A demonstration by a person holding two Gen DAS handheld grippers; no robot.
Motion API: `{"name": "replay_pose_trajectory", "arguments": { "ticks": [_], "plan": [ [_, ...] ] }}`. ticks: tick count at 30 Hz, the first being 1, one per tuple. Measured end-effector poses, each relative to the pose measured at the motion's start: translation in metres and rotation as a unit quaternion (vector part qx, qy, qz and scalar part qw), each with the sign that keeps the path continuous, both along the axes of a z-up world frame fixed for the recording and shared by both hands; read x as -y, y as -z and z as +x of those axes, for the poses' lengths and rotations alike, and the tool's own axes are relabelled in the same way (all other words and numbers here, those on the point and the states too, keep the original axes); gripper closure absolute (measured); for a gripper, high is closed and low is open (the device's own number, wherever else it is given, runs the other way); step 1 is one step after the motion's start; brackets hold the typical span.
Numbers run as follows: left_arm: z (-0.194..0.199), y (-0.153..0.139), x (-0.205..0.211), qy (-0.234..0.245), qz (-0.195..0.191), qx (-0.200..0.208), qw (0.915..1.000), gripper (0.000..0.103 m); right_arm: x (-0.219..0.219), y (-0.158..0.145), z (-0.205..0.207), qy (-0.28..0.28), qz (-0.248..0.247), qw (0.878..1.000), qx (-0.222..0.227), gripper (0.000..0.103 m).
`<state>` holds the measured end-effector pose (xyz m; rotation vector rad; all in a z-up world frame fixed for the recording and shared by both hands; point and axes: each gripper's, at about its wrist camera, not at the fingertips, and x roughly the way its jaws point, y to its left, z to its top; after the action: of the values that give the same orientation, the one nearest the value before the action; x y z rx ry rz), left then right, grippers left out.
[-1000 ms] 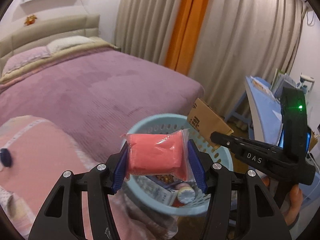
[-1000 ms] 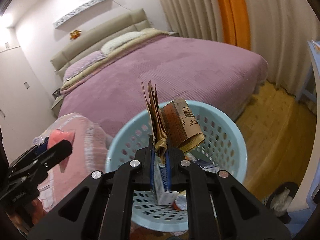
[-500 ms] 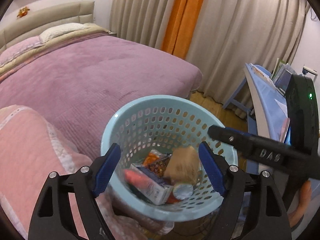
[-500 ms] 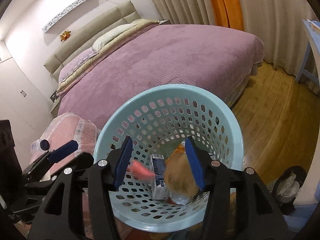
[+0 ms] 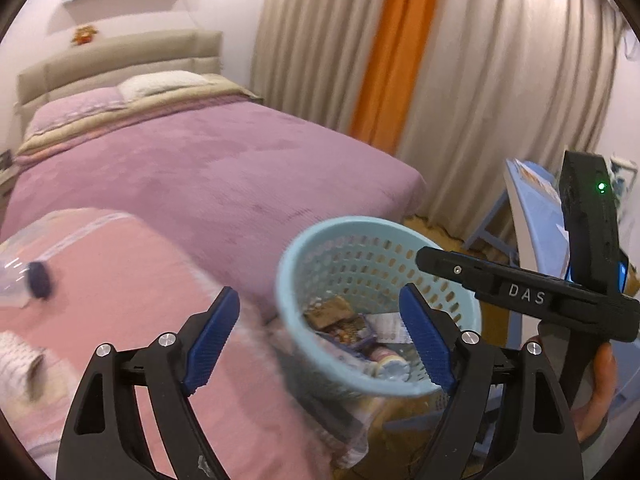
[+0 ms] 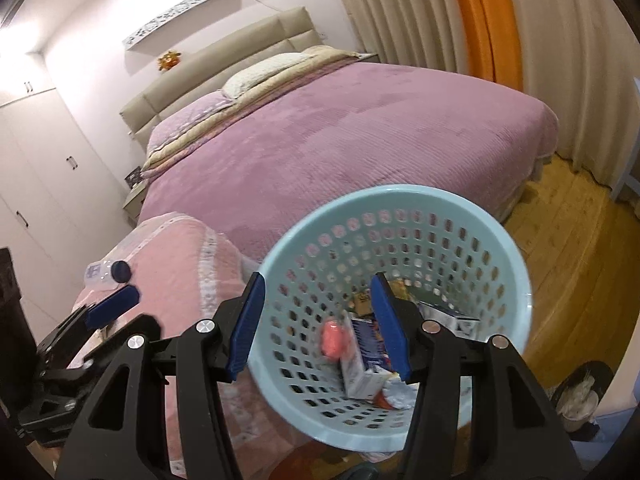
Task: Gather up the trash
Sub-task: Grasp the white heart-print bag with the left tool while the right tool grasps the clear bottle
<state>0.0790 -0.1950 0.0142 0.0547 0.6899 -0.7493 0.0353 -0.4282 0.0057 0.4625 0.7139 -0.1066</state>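
The left claw stands wide with nothing between its pads, its jaws just having opened. The right claw is half open and empty over the light blue perforated basket (beside the bed). Inside lie a pink packet, a small carton and other wrappers. A clear bottle with a dark cap rests on the pink quilt.

Trash lies in the basket, right of the blanket, before the bed.
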Motion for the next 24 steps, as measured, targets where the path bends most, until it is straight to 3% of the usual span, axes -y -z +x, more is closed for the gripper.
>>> {"name": "replay_pose_trajectory", "arguments": {
  "ticks": [5,11,18,24],
  "plan": [
    [-0.001,-0.010,-0.053,-0.054,-0.021,0.005,0.9983,0.022,-0.036,-0.009,0.011,-0.040,-0.007,0.999,0.015,0.052],
    [-0.003,-0.018,-0.109,-0.120,-0.012,0.027,0.9923,0.022,-0.082,-0.018,0.024,-0.087,-0.016,0.996,0.029,0.052],
    [0.013,-0.012,-0.173,-0.214,0.003,0.021,0.9766,0.019,-0.142,-0.027,0.046,-0.145,-0.041,0.988,0.037,0.052],
    [0.041,0.012,-0.211,-0.278,0.005,-0.029,0.9601,0.019,-0.176,-0.012,0.064,-0.172,-0.040,0.984,0.032,0.050]
  ]
}}
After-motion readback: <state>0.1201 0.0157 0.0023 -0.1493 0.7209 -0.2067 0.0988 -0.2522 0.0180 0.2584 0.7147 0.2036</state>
